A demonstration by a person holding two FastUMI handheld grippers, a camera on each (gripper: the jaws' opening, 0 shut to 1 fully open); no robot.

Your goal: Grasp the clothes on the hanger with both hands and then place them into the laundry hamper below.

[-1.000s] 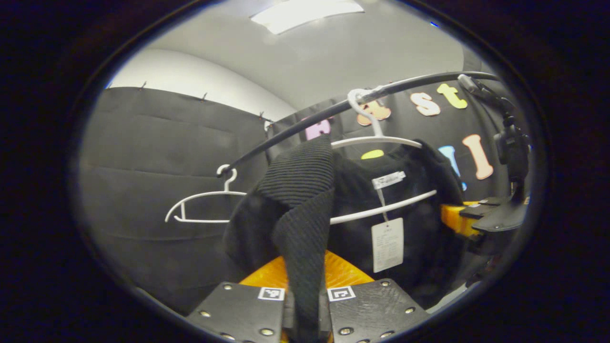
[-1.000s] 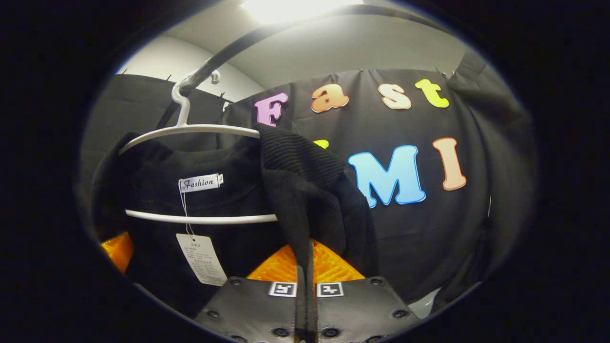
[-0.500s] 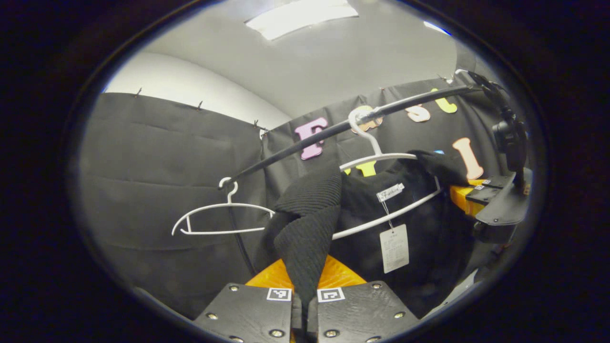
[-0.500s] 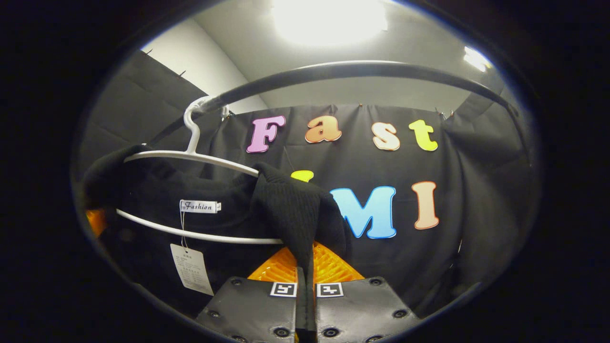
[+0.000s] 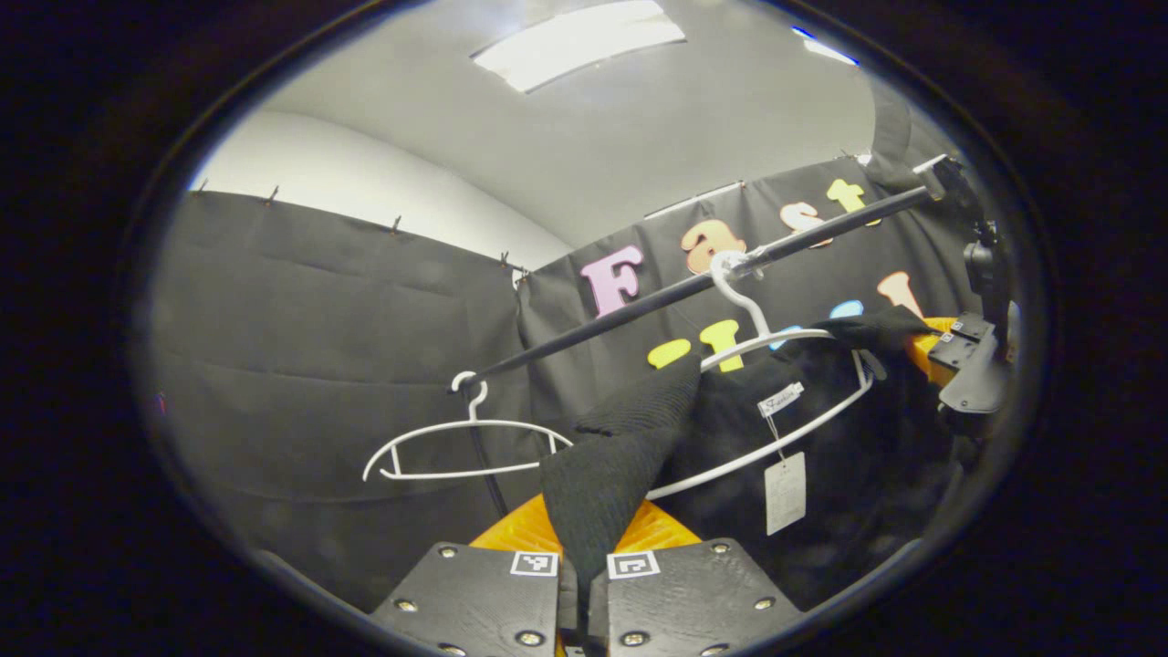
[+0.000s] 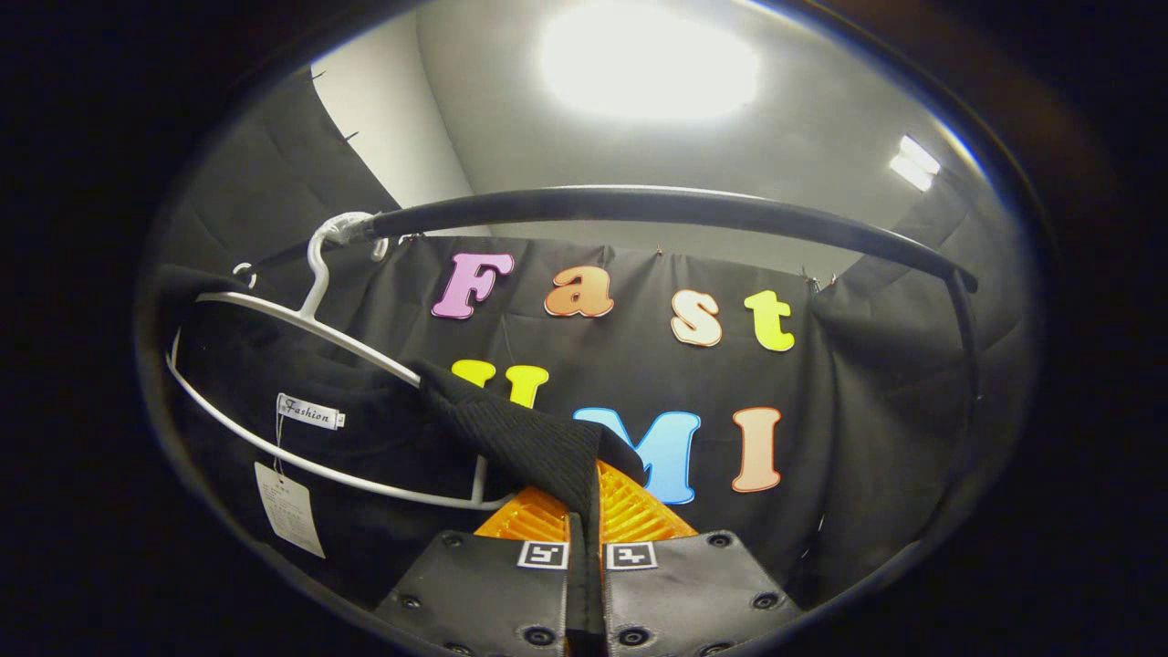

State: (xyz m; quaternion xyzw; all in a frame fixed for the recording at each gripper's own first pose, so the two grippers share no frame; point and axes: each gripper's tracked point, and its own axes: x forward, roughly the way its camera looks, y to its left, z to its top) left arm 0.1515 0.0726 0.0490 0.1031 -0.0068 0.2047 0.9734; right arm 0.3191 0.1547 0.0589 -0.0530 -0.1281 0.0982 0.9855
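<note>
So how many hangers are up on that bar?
2. An empty hanger hangs at the left of the bar; the other hanger, further right, has the black top on it. More could be hidden.

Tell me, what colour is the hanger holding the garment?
White. The hanger shows best in the right gripper view, against the black garment.

Black cloth walls (image 5: 301, 347), lit ceiling panel (image 6: 648, 59)
</note>
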